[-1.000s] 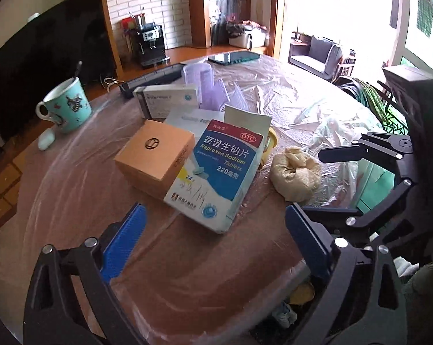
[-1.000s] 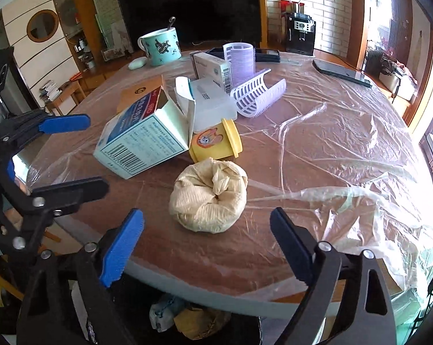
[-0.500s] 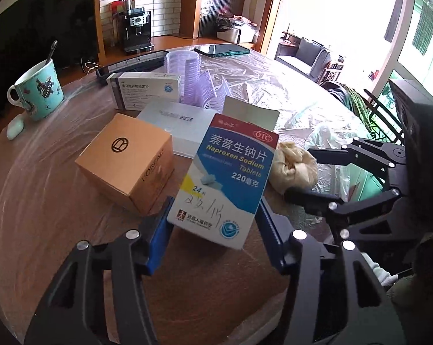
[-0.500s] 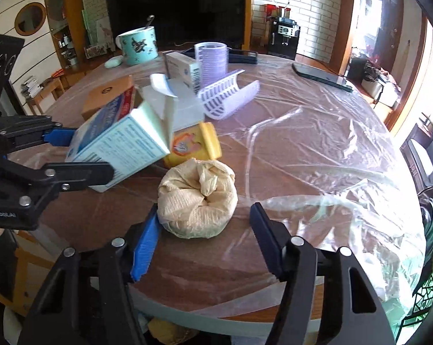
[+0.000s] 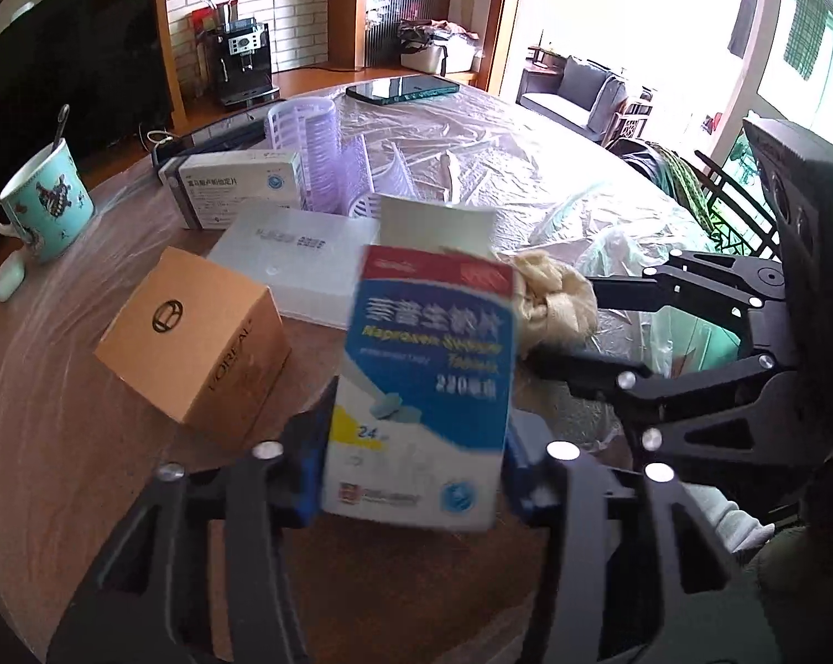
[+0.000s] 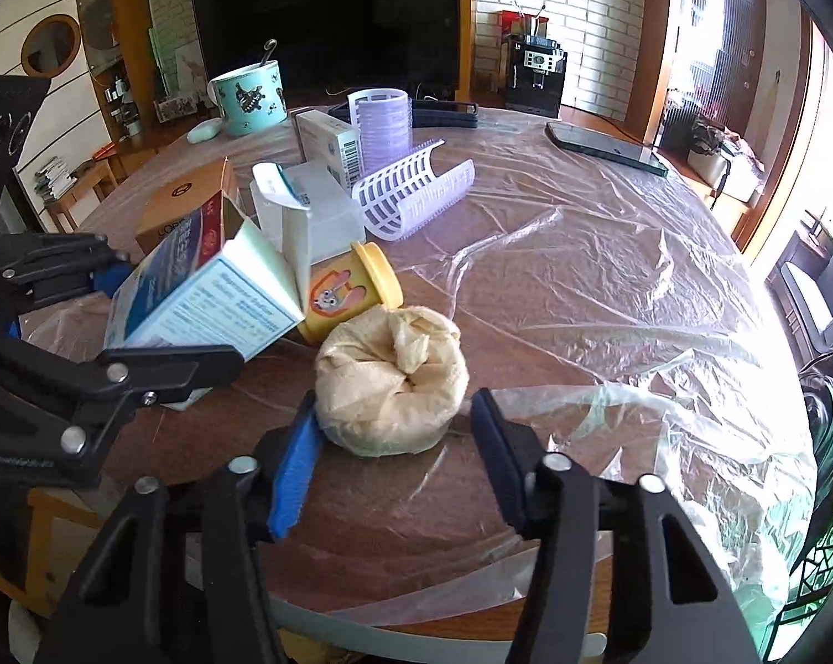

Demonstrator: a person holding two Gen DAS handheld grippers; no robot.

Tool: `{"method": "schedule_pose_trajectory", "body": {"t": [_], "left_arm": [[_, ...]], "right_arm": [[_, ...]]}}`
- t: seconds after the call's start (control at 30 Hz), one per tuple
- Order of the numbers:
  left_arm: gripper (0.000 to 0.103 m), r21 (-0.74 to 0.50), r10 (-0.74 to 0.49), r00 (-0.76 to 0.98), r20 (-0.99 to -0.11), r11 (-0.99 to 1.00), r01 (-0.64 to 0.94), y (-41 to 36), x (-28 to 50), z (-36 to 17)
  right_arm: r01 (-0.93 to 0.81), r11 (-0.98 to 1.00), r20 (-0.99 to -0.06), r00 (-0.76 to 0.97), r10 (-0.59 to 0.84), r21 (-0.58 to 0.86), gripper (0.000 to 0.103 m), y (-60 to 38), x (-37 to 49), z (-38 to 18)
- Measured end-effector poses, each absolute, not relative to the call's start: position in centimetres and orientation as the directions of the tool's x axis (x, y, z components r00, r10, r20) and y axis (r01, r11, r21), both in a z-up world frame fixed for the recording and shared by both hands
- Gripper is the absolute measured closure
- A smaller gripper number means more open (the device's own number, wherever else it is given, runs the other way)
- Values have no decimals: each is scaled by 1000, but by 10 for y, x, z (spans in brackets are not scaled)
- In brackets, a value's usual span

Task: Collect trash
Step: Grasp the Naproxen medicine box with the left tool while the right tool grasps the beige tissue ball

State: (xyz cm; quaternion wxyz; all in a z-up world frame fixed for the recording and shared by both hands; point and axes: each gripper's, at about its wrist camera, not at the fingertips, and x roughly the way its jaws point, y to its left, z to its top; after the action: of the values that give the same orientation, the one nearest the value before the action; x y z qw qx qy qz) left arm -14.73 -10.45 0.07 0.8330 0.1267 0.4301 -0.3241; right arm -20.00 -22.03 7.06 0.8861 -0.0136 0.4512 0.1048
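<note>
**Both grippers closing on trash at the near edge of the bench**

The step in hand is the pick-up, done with both hands at once. The left gripper (image 5: 414,476) has just drawn its fingers in against the blue-and-white medicine box (image 5: 427,382), and the blue pads now press its two long sides near the bottom edge. The box looks tilted up off the bench (image 6: 582,288), its top flap open, and is blurred in the left wrist view, so it is probably already in motion. It sits just beside the brown carton (image 5: 195,343) and in front of the translucent plastic case (image 5: 300,260).

The right gripper (image 6: 391,442) has also just been narrowing its fingers around the crumpled beige wad (image 6: 391,382). The left pad touches the wad's side; the right pad stands just beside it with a sliver of gap showing, so the wad lies between the fingers but does not look firmly clamped. It rests on the plastic sheet near the bench edge, touching or nearly touching the yellow tub (image 6: 355,288).

Next, the right hand likely needs to finish its squeeze before lifting, since the wad is soft and will compress. Both items then want a clean lift clear of the carton and tub. No bin is clearly visible here.
</note>
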Motion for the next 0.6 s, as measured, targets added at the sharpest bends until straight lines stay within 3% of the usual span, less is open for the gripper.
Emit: {"method": "schedule_pose_trajectory", "body": {"t": [0.33, 0.6], "left_arm": [[55, -131, -454, 457, -765, 804, 580, -89, -159, 16], [55, -106, -389, 500, -774, 858, 503, -84, -171, 18]], "right_arm": [[-207, 968, -776, 585, 237, 139, 56, -231, -201, 83], [-237, 956, -753, 595, 282, 171, 56, -231, -204, 101]]}}
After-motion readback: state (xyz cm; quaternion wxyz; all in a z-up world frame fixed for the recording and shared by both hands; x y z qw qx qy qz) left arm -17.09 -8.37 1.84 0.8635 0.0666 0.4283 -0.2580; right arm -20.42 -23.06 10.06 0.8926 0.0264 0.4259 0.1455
